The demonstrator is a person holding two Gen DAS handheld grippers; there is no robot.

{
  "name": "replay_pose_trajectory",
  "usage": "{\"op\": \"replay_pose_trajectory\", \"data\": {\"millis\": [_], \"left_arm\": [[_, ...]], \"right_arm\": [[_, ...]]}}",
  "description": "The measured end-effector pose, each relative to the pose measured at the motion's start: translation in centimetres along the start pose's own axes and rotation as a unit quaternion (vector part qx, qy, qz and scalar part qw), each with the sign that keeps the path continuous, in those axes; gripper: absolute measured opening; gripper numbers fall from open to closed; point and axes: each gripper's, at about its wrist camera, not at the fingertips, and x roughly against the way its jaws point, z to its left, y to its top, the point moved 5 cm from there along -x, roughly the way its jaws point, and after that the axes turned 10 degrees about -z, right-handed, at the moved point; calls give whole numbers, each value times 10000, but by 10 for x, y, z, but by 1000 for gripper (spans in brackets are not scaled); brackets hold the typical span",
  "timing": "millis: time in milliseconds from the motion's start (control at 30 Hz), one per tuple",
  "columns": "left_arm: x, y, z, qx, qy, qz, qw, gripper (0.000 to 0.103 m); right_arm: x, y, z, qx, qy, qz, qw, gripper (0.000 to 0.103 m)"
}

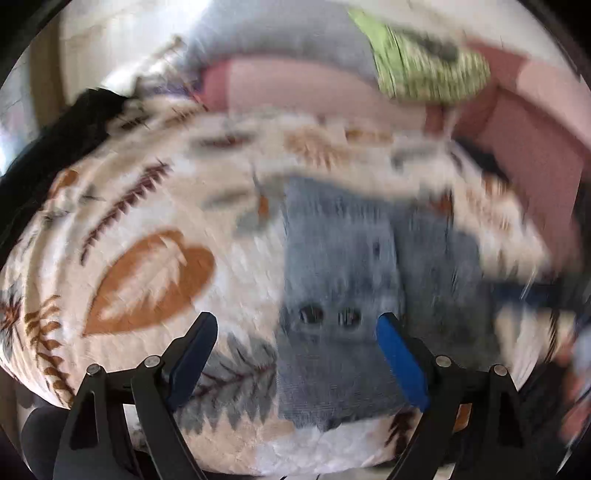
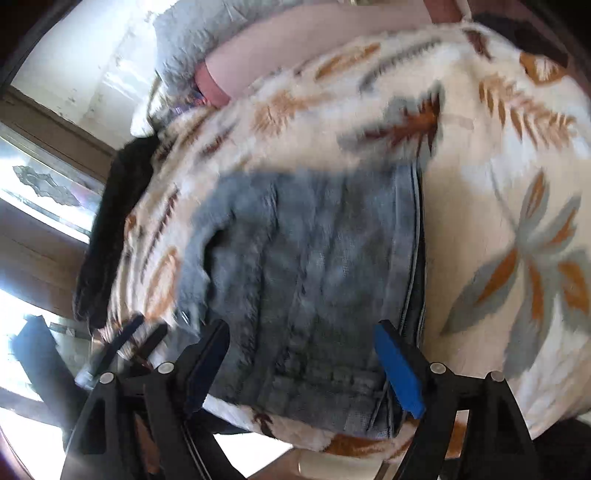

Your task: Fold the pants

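Note:
Light blue denim pants (image 1: 354, 288) lie folded into a compact bundle on a cream blanket with leaf prints (image 1: 147, 229). Two dark buttons show on the denim near my left gripper (image 1: 297, 325), which is open and empty just above the bundle's near left part. In the right wrist view the pants (image 2: 314, 258) fill the middle, with a seam edge along their right side. My right gripper (image 2: 301, 332) is open and empty, hovering over the near end of the bundle. Both views are blurred by motion.
A black garment (image 1: 55, 147) lies at the blanket's left edge, also in the right wrist view (image 2: 118, 221). Pink bedding (image 1: 314, 88), a grey pillow (image 1: 277, 33) and a green patterned cushion (image 1: 424, 66) lie behind. A window (image 2: 40, 184) stands at left.

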Motion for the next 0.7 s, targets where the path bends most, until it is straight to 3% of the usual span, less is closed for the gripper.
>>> {"op": "replay_pose_trajectory", "data": {"millis": [33,67,167,233,267,300,333,433,500,567,667,700], "left_arm": [[-9,-8,-3,-122,44,148,9998,90],[-11,-11,-3,-63,28,-12,10000,90],[-11,-10,-1,40,-10,23,10000,90],[-13,-11,-2,-7,-28,15,10000,90],[-12,-11,-2,-30,-24,0,10000,90],[-13,-11,-4,-33,-41,-5,10000,90],[-13,-10,-3,-45,-31,-2,10000,90],[0,-3,1,151,-247,-153,9995,89],[12,4,10,557,-439,-399,9967,89],[14,9,15,740,-506,-502,9947,89],[-5,2,14,888,-685,-122,9936,89],[-11,-3,13,954,-726,40,9928,89]], "right_arm": [[2,14,0,-19,-58,-155,9999,83],[5,25,-2,-68,-134,-312,9994,83],[-2,56,-14,-194,-348,-625,9973,83],[-36,60,-28,-88,-614,-221,9978,83],[-64,50,-44,-18,-1093,311,9935,83],[-81,41,-53,-81,-1185,617,9910,87],[-81,41,-49,93,-1228,513,9911,87],[-66,55,-20,606,-1353,480,9878,87],[-51,75,2,952,-1507,205,9838,88],[-48,94,31,1221,-1311,122,9837,88],[-73,112,77,1594,-868,531,9820,89],[-95,116,98,1839,-828,846,9758,89]]}}
